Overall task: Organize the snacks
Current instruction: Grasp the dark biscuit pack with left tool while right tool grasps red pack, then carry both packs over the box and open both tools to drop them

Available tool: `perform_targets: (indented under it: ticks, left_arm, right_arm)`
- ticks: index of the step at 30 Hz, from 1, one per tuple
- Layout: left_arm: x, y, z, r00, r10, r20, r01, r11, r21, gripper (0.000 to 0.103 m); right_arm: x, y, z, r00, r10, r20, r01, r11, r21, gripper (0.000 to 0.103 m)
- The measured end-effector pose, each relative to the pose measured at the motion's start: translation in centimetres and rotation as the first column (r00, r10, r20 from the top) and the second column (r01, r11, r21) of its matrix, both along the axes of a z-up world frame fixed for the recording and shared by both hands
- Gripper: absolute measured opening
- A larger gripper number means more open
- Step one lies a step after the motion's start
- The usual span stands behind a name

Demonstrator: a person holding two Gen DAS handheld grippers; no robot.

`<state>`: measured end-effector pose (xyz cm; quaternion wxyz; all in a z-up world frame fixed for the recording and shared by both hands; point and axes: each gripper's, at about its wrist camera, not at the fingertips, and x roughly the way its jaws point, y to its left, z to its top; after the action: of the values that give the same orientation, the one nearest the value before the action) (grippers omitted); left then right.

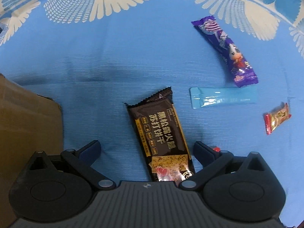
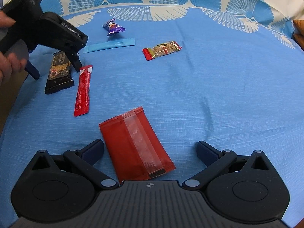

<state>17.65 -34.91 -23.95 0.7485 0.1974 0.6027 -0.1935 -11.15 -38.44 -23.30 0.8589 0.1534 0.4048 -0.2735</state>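
- The right tool is held wide open and empty low over the table; a flat dark red foil packet lies between its fingers, nearer the left one, untouched.
- The left tool is likewise spread wide and grips nothing; a dark brown cracker packet with gold print lies between its fingers on the blue patterned tablecloth.
- A brown cardboard box is seen at the left.
- A long red stick sachet lies just right of the cracker packet.
- Farther off lie a light blue sachet, a red-and-gold candy wrapper and a purple snack bar.
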Motion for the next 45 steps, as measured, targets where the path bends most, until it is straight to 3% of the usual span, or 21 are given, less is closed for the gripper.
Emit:
perform_targets:
  ticks: [2, 4, 5, 6, 7, 10, 13, 19, 23, 27, 35, 45]
  left_arm:
    - [0.4, -0.1, 0.8, 0.997, 0.042, 0.057, -0.044, 0.999, 0.030, 0.099]
    - [0.5, 0.2, 1.5, 0.997, 0.034, 0.066, -0.034, 0.999, -0.006, 0.064]
    - [0.4, 0.3, 1.9, 0.999, 0.016, 0.048, -0.015, 0.999, -0.029, 0.054]
    - [0.2, 0.4, 2.2, 0.999, 0.004, 0.049, -0.003, 1.000, -0.025, 0.047]
    - [0.0, 0.4, 2.4, 0.998, -0.006, 0.055, 0.007, 1.000, -0.009, 0.047]
    - [-1.3, 0.8, 3.5, 0.997, -0.030, 0.071, 0.031, 0.999, -0.012, 0.046]
    - [-3.3, 1.7, 5.9, 0.995, -0.061, 0.080, 0.066, 0.996, -0.061, 0.046]
    - [-9.0, 4.5, 12.5, 0.977, -0.146, 0.156, 0.171, 0.973, -0.155, 0.046]
    - [-13.0, 7.6, 17.1, 0.964, -0.176, 0.199, 0.213, 0.960, -0.180, 0.047]
    - [-15.8, 11.7, 21.1, 0.945, -0.198, 0.260, 0.249, 0.951, -0.182, 0.047]
    - [-19.4, 22.1, 26.2, 0.937, -0.149, 0.317, 0.224, 0.951, -0.214, 0.047]
    - [-22.2, 34.9, 27.7, 0.937, -0.020, 0.349, 0.105, 0.968, -0.226, 0.047]
  right_arm:
    - [0.0, 0.0, 0.0, 1.000, 0.000, -0.003, 0.000, 1.000, 0.001, 0.103]
    - [0.1, -0.1, 0.1, 1.000, 0.002, -0.008, -0.002, 1.000, 0.002, 0.098]
    - [0.1, 0.0, 0.2, 1.000, 0.001, -0.009, -0.001, 1.000, 0.000, 0.092]
    - [0.1, 0.1, 0.6, 1.000, 0.002, -0.002, -0.002, 1.000, -0.009, 0.069]
    - [0.0, 0.3, 1.0, 1.000, 0.011, 0.009, -0.011, 1.000, -0.021, 0.047]
    - [-0.1, 0.1, 1.9, 1.000, -0.002, -0.010, 0.002, 1.000, 0.004, 0.045]
    - [-1.2, 0.1, 3.2, 0.998, -0.054, 0.014, 0.054, 0.998, 0.010, 0.045]
    - [-4.3, 2.4, 8.5, 0.986, -0.102, 0.129, 0.105, 0.994, -0.021, 0.045]
    - [-6.3, 5.3, 12.2, 0.972, -0.105, 0.210, 0.111, 0.994, -0.020, 0.045]
    - [-7.9, 9.5, 15.8, 0.960, -0.055, 0.275, 0.066, 0.997, -0.034, 0.046]
    - [-9.5, 18.5, 20.8, 0.934, 0.094, 0.343, -0.076, 0.995, -0.065, 0.046]
    - [-9.4, 28.4, 23.4, 0.893, 0.302, 0.334, -0.288, 0.953, -0.092, 0.046]
